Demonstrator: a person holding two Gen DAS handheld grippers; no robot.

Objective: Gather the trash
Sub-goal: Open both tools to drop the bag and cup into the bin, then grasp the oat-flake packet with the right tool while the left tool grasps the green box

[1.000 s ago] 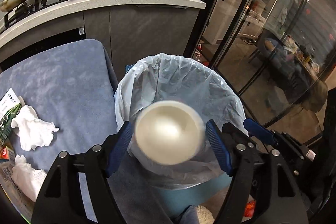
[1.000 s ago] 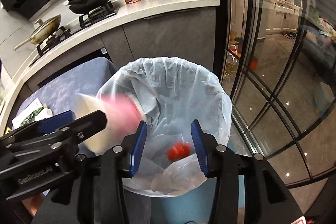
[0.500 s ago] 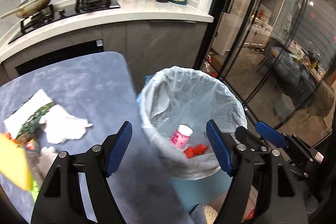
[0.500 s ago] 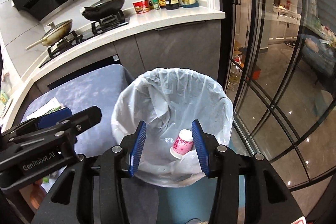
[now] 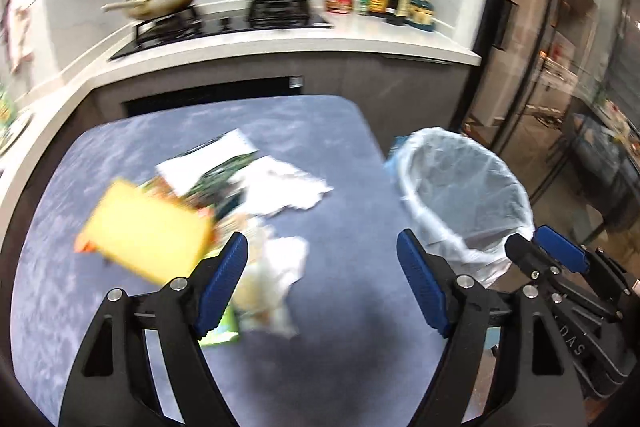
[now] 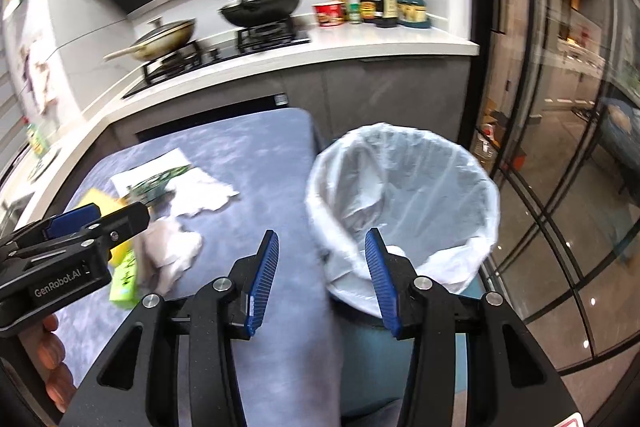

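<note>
Only the right wrist view shows a white cup (image 6: pixel 394 251) in the bin (image 6: pixel 404 195); both grippers' fingers spread, empty.

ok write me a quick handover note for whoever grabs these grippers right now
Left gripper: empty, fingers opening, over the blue table.
Right gripper: open, empty, at the bin's near rim.
Lined bin: beside the table's right edge, with something white low inside.
Left on the table: yellow sponge, crumpled tissues, printed wrappers, green packet.
Next, probably: the near tissue.
</note>
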